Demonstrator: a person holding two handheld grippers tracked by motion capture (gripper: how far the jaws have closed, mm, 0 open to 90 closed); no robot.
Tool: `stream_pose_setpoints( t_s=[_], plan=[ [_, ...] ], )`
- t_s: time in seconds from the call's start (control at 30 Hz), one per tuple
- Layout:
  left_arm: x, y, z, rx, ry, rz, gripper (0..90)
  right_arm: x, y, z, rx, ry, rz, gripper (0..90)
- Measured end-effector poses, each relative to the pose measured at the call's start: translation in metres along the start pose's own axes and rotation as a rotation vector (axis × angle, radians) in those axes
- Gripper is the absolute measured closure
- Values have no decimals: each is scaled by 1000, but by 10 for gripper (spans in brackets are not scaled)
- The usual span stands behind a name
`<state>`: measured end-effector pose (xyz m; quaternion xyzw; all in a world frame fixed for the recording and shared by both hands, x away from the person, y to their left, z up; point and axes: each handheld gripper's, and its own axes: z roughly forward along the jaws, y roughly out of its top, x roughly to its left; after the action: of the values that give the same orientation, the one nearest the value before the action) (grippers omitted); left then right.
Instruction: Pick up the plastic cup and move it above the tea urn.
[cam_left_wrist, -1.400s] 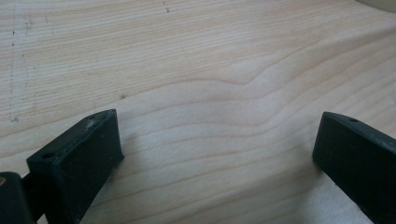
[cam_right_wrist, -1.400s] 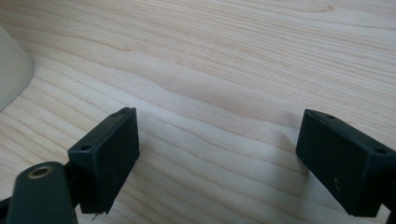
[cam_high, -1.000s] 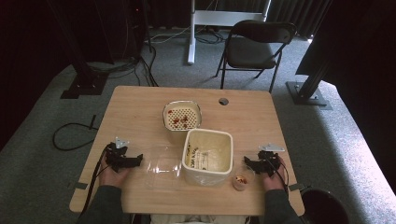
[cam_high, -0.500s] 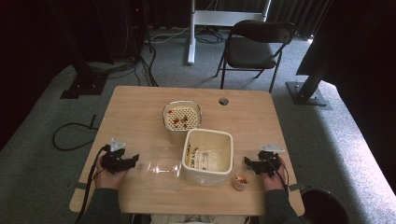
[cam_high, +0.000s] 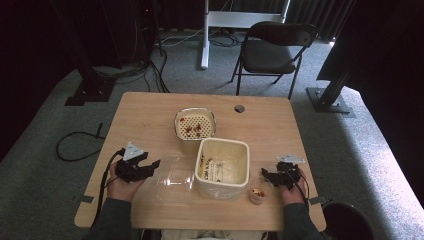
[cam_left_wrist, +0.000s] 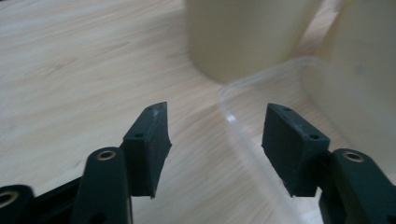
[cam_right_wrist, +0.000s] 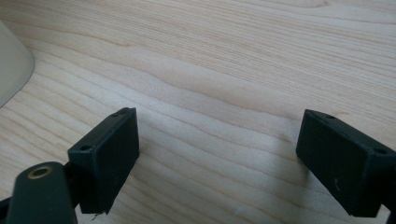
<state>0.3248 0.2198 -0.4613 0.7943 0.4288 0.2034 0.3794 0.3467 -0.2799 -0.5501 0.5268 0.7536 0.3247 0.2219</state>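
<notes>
My left gripper (cam_high: 156, 165) hovers at the table's front left, pointing at a clear plastic container (cam_high: 175, 179) just to its right. In the left gripper view its jaws (cam_left_wrist: 215, 135) stand apart and have just been closing; the clear container's rim (cam_left_wrist: 233, 116) lies below and between them, with neither pad touching it. A cream tub (cam_high: 222, 162) stands in the middle. My right gripper (cam_high: 265, 175) rests at the front right, wide open (cam_right_wrist: 217, 154) over bare wood, beside a small cup (cam_high: 259, 192) with reddish bits.
A cream bowl (cam_high: 195, 124) holding a strainer with red pieces sits behind the tub. The wooden table (cam_high: 145, 117) has a round grommet (cam_high: 239, 108) near its far edge. A folding chair (cam_high: 275, 47) stands beyond, and a dark bin (cam_high: 347, 222) sits at the front right corner.
My left gripper has risen a little and edged toward the clear container, with its jaws narrower than before. The right gripper has stayed where it was.
</notes>
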Motion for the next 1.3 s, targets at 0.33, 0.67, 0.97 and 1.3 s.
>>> stream_pose_setpoints(
  t_s=[0.33, 0.67, 0.97, 1.3],
  plan=[
    [2, 14, 47, 128, -3, 41, 580, 0, -1, -1, 0, 2, -2, 126],
    [2, 8, 56, 188, -55, 72, 759, 0, -1, -1, 1, 2, -2, 127],
    [17, 5, 34, 151, -13, -2, 779, 0, -1, -1, 0, 2, -2, 127],
    [27, 27, 0, 49, -26, -41, 813, 0, -1, -1, 1, 2, -2, 127]
  ],
)
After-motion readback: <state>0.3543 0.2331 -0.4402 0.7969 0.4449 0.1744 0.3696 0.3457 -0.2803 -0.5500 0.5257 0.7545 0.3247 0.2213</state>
